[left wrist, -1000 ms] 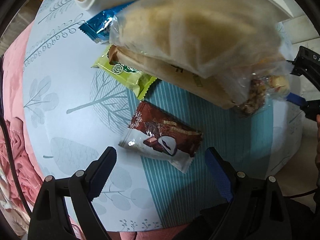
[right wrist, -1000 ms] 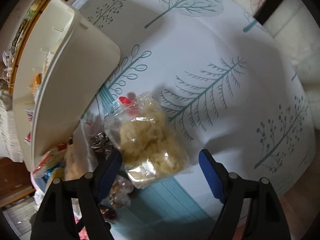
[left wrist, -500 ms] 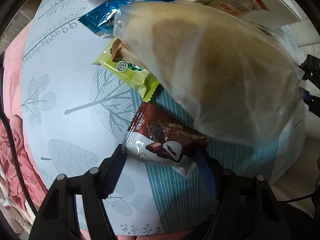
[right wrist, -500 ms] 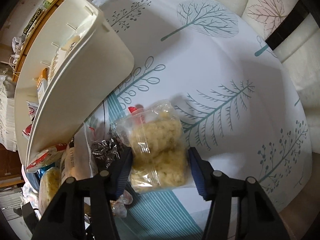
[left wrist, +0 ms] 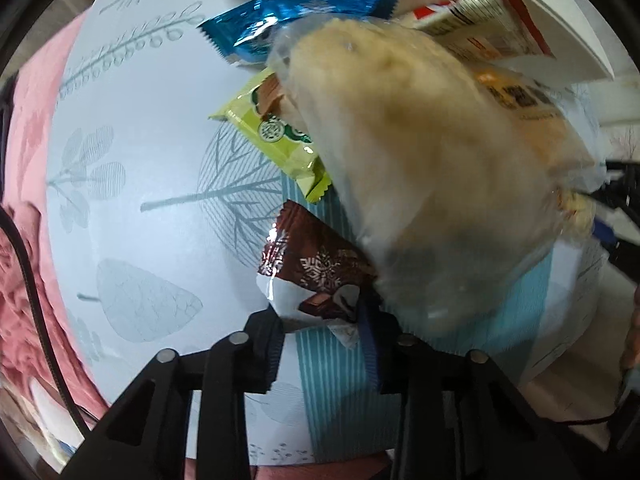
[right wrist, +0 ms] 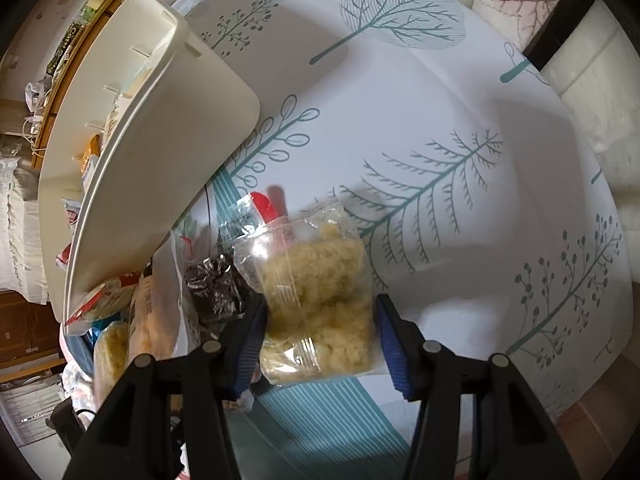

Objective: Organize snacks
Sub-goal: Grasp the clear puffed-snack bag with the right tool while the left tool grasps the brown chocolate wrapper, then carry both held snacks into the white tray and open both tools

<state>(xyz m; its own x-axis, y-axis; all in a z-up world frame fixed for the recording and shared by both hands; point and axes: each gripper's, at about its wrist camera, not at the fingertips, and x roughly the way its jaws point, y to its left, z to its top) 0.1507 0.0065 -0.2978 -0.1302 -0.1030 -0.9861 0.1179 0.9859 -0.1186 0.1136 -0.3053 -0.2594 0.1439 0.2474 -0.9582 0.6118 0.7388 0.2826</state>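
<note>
In the left wrist view my left gripper (left wrist: 322,320) is shut on the near end of a brown chocolate snack pack (left wrist: 316,276) on the tablecloth. A large clear bag of pale snack (left wrist: 424,184) hangs over it. A green pack (left wrist: 276,140) and a blue pack (left wrist: 288,20) lie further off. In the right wrist view my right gripper (right wrist: 320,324) is closed around a clear bag of yellow crumbly snack (right wrist: 320,308), both pads against its sides. A white bin (right wrist: 152,160) stands tilted to the left with snacks inside.
A dark foil pack (right wrist: 216,288) and a red-topped bag (right wrist: 264,208) lie beside the yellow bag. The tree-print tablecloth (right wrist: 460,128) spreads to the right. A pink cloth (left wrist: 24,200) borders the table on the left. The bin's rim (left wrist: 560,8) and a red-white carton (left wrist: 492,20) sit at the top.
Both grippers closed: the left onto the chocolate pack, the right onto the yellow snack bag. The large clear bag swung closer over the left view.
</note>
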